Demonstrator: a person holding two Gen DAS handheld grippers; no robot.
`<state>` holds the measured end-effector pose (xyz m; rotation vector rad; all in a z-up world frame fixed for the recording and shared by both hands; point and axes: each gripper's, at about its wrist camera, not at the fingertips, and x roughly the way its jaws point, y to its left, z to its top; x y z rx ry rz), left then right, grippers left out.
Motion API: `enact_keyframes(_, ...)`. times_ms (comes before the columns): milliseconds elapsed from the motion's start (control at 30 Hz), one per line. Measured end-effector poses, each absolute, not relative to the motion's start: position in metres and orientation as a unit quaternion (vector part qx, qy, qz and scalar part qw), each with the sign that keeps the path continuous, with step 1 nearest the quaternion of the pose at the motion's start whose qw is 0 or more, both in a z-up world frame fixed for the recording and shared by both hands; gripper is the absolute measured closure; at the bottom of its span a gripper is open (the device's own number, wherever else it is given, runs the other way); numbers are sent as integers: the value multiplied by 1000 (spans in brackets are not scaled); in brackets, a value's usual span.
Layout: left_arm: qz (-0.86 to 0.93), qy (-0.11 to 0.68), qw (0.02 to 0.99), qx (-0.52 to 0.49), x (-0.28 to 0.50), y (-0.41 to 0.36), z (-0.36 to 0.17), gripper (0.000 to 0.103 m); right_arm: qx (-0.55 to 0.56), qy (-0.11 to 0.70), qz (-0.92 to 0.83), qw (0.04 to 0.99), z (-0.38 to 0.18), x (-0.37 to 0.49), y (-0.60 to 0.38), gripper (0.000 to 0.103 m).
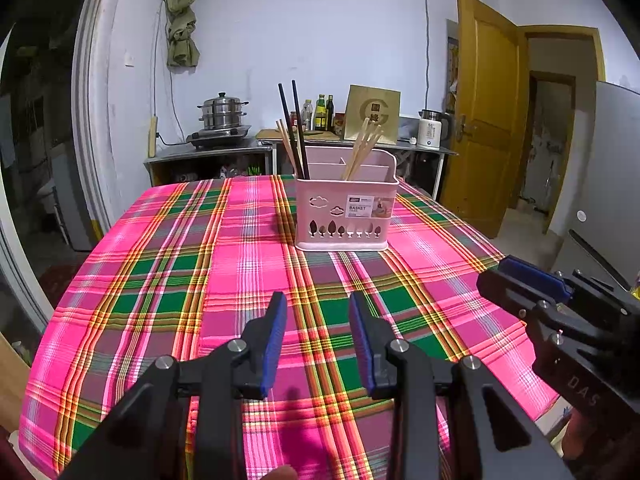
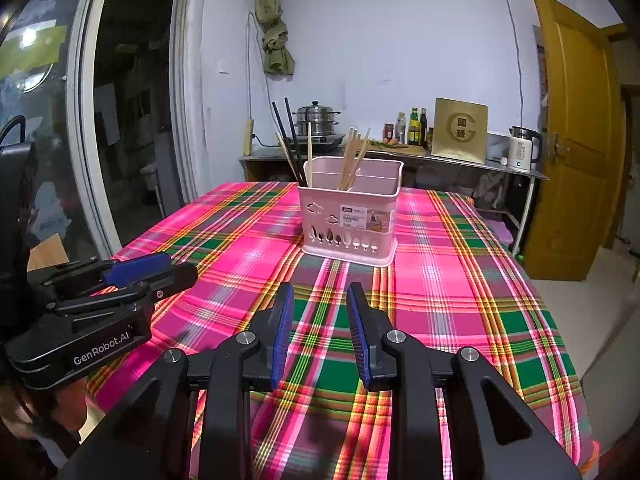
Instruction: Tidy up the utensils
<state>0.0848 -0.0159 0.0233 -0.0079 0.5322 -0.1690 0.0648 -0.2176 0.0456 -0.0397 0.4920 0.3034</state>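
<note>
Left wrist: left gripper [image 1: 318, 300] and right gripper [image 2: 320, 292] agape, basket [image 1: 346, 216] ahead

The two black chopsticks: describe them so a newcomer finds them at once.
On the pink plaid tablecloth stands a pink basket with dividers. The black chopsticks stand in its left compartment, leaning left. They are the only dark pair and rise higher than the pale wooden chopsticks beside them.

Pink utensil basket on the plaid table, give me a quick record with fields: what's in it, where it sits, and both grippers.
holder: pink plastic utensil basket, upright on the pink plaid tablecloth
left compartment: two dark chopsticks with pale wooden ones
middle compartment: pale wooden chopsticks
left gripper: open, empty
right gripper: open, empty
</note>
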Motion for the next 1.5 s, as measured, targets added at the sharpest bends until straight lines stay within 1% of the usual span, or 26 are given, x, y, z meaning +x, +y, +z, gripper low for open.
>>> enact_keyframes(1500, -79, 268, 960, -2, 83, -18, 20, 69, -17, 248, 151, 957, 43, 67, -219, 75)
